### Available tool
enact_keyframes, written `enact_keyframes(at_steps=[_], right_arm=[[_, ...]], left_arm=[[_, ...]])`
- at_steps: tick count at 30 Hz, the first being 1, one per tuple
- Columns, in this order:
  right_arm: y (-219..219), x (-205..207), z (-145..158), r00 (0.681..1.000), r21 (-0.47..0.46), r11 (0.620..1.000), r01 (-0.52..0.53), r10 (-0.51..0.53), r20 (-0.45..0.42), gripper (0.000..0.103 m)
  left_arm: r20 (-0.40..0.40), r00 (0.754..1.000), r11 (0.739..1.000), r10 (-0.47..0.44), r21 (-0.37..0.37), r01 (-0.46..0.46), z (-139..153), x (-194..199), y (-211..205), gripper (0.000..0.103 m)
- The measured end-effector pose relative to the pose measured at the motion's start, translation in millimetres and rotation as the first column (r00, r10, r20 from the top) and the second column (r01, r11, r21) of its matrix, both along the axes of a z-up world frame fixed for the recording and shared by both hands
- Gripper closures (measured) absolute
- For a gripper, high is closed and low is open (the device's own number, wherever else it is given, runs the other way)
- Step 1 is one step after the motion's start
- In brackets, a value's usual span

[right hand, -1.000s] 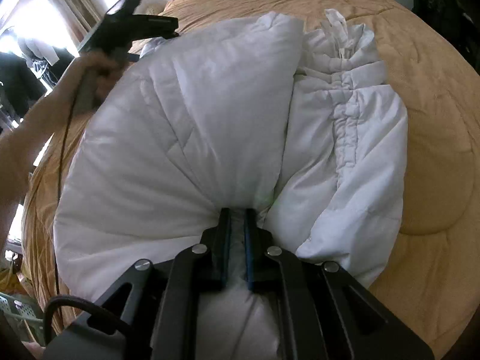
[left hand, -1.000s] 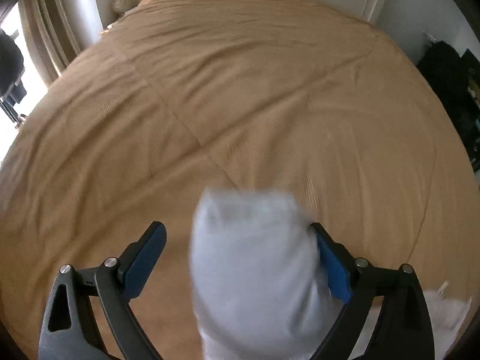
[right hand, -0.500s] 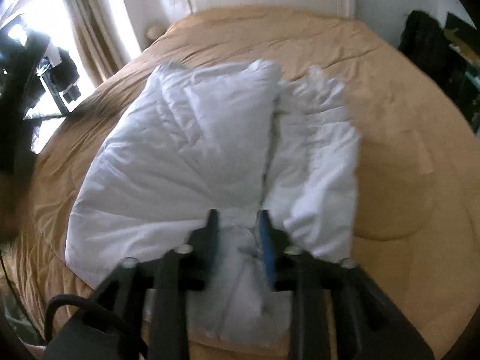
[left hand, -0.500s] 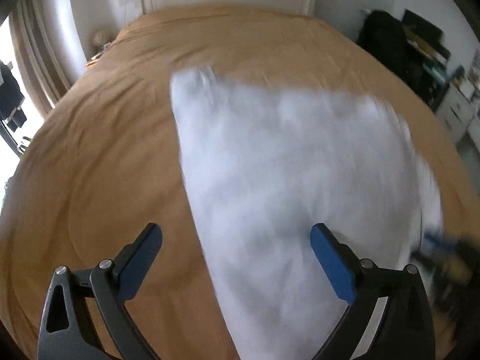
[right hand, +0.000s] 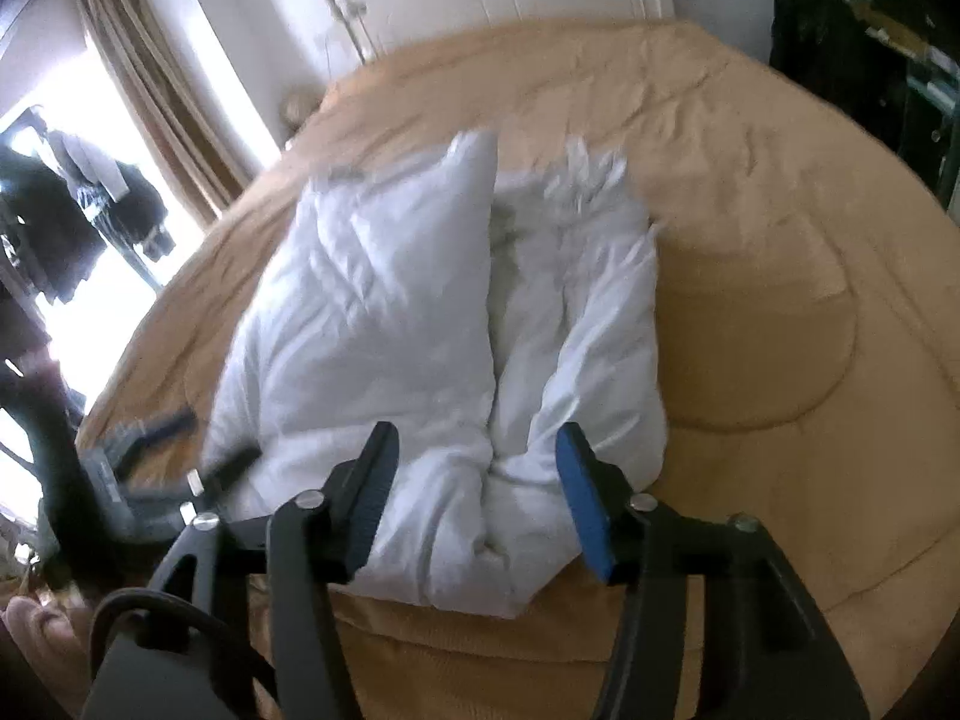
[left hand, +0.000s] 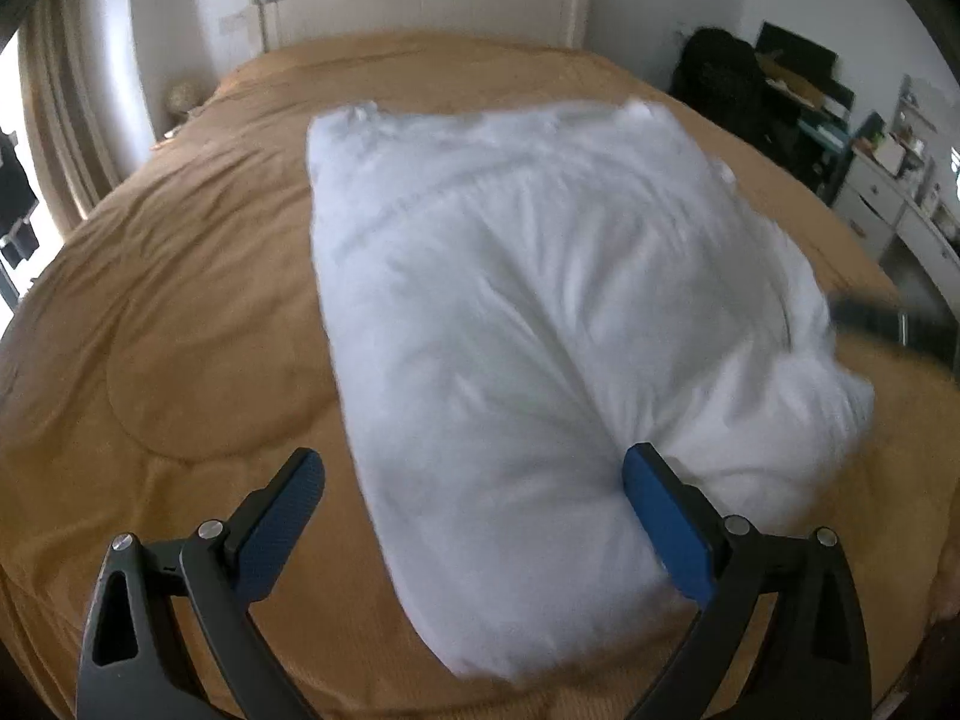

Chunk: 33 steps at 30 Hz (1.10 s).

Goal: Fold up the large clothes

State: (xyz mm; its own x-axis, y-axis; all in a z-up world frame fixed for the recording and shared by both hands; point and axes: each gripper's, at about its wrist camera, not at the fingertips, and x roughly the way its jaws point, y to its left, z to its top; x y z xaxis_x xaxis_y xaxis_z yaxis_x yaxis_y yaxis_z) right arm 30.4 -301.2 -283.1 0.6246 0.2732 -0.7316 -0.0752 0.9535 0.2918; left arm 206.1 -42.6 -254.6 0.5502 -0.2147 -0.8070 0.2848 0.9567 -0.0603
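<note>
Jacket [right hand: 444, 324]: white, puffy; lies folded lengthwise on bed [right hand: 780, 192], near foot edge, two halves meeting at centre crease.
Change: a second ago right gripper [right hand: 480, 480] clamped on hem, left gripper [left hand: 474, 516] carrying fabric over; now both released, jaws spread wide, holding nothing.
Left gripper: right finger touching jacket's near edge.
Right gripper: hovering over hem.
Judgement: lengthwise fold laid; crosswise fold likely remains.
</note>
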Motion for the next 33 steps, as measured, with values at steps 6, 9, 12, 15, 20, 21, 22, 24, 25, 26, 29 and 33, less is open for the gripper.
enact_keyframes(at_steps=[6,9,12,15,20,21,22,24,25,26,29,33], right_arm=[[59,53,35,0.977,-0.029,0.987,-0.159,0.161,0.141,0.049],[86,124,4,0.981,-0.069,0.978,-0.195,0.194,-0.013,0.082],[69,164,-42,0.978,-0.055,0.987,-0.152,0.142,-0.15,0.103],[46,166,-52,0.977,0.024,0.993,-0.116,0.118,-0.179,0.103],[50,148,-40,0.992,-0.114,0.991,-0.065,0.052,-0.114,0.103],[52,136,-32,0.995,-0.125,0.99,-0.06,0.049,-0.09,0.099],[55,124,-22,0.997,-0.13,0.989,-0.064,0.056,-0.06,0.097],[63,97,-12,0.998,-0.171,0.983,-0.067,0.065,-0.017,0.074],[74,86,-16,0.997,-0.245,0.966,-0.081,0.075,-0.033,0.065],[80,81,-25,0.996,-0.309,0.947,-0.086,0.074,-0.052,0.058],[76,69,-28,0.996,-0.337,0.94,-0.06,0.036,-0.077,0.058],[69,102,12,0.999,-0.165,0.985,-0.043,0.041,-0.016,0.058]], left_arm=[[-0.029,1.0,1.0,0.0,0.002,0.0,-8,5,-8,0.0],[-0.088,0.996,0.996,-0.007,-0.087,-0.001,-19,19,5,0.0],[-0.15,0.988,0.986,-0.023,-0.167,-0.002,-22,25,9,0.0],[-0.203,0.978,0.977,-0.042,-0.213,-0.003,-13,30,16,0.001],[-0.126,0.992,0.991,-0.011,-0.135,-0.006,47,21,38,0.003],[-0.105,0.994,0.994,0.004,-0.113,-0.015,58,16,41,0.003],[-0.077,0.997,0.996,0.03,-0.078,-0.036,72,10,48,0.003],[-0.054,0.996,0.997,0.072,-0.026,-0.074,89,2,58,0.003],[-0.051,0.995,0.996,0.089,-0.014,-0.089,95,-4,59,0.003],[-0.057,0.992,0.993,0.114,-0.005,-0.115,102,-9,65,0.003],[-0.088,0.983,0.986,0.161,-0.024,-0.164,113,-22,77,0.003],[-0.104,0.975,0.98,0.195,-0.025,-0.198,115,-30,80,0.002]])
